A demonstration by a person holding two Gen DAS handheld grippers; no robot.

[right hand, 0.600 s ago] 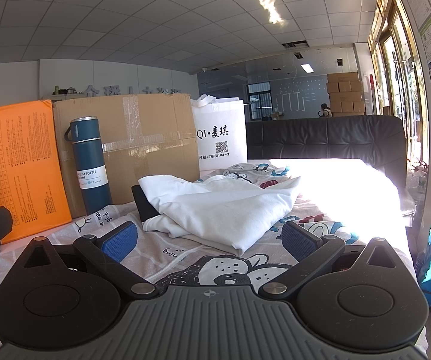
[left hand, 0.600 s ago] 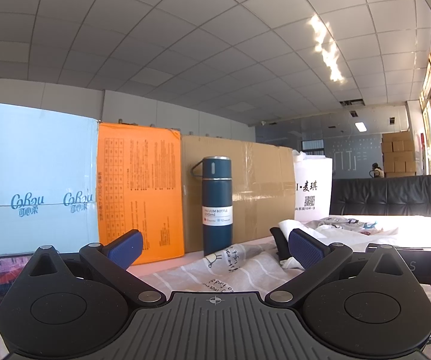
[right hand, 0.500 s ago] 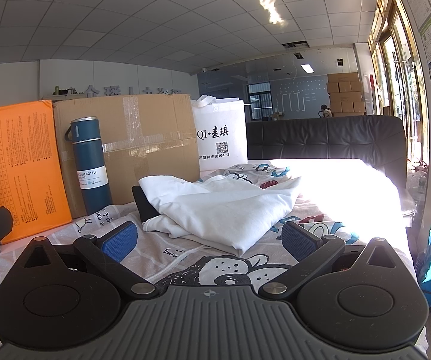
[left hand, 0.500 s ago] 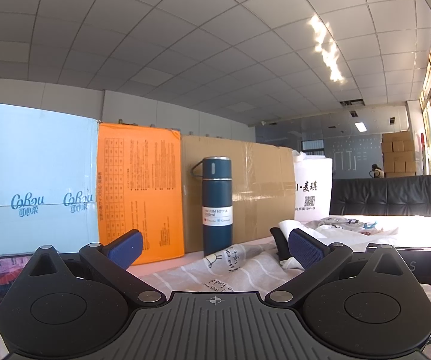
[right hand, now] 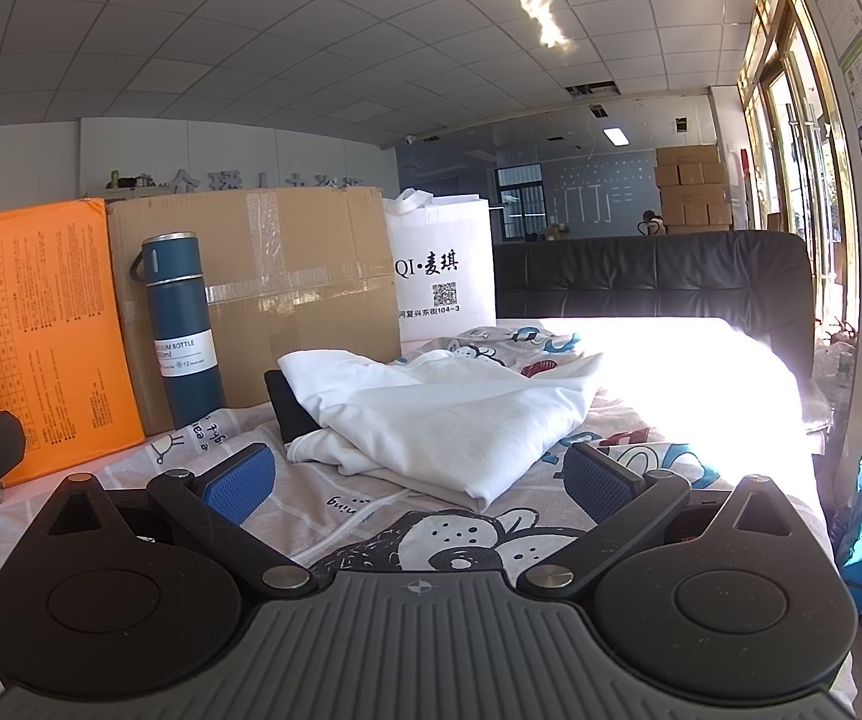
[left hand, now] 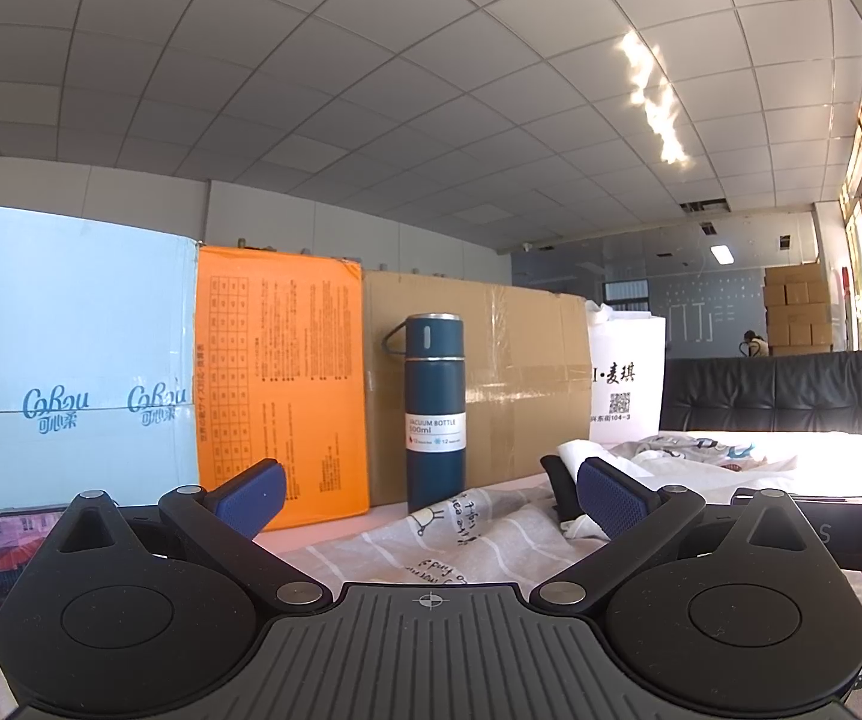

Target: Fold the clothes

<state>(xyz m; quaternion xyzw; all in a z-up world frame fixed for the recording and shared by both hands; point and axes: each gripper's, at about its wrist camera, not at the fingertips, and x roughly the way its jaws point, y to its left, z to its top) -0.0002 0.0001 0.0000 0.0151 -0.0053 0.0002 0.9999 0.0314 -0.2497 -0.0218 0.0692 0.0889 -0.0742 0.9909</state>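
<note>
Nothing has moved since 0.6 s ago: both the left gripper (left hand: 428, 492) and right gripper (right hand: 416, 477) gape wide, empty, before the soft, light white garment (right hand: 443, 414) heaped on the printed sheet (right hand: 443, 531), best pinched at its near folded edge.

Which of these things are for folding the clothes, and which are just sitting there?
For folding: white garment, black garment, printed sheet.

Just sitting there: blue bottle, cardboard box, orange box, white bag, black sofa.

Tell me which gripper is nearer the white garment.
Right. The right gripper sits open just short of the white garment, facing it; the left gripper is open farther off to its left, facing the blue bottle.
</note>
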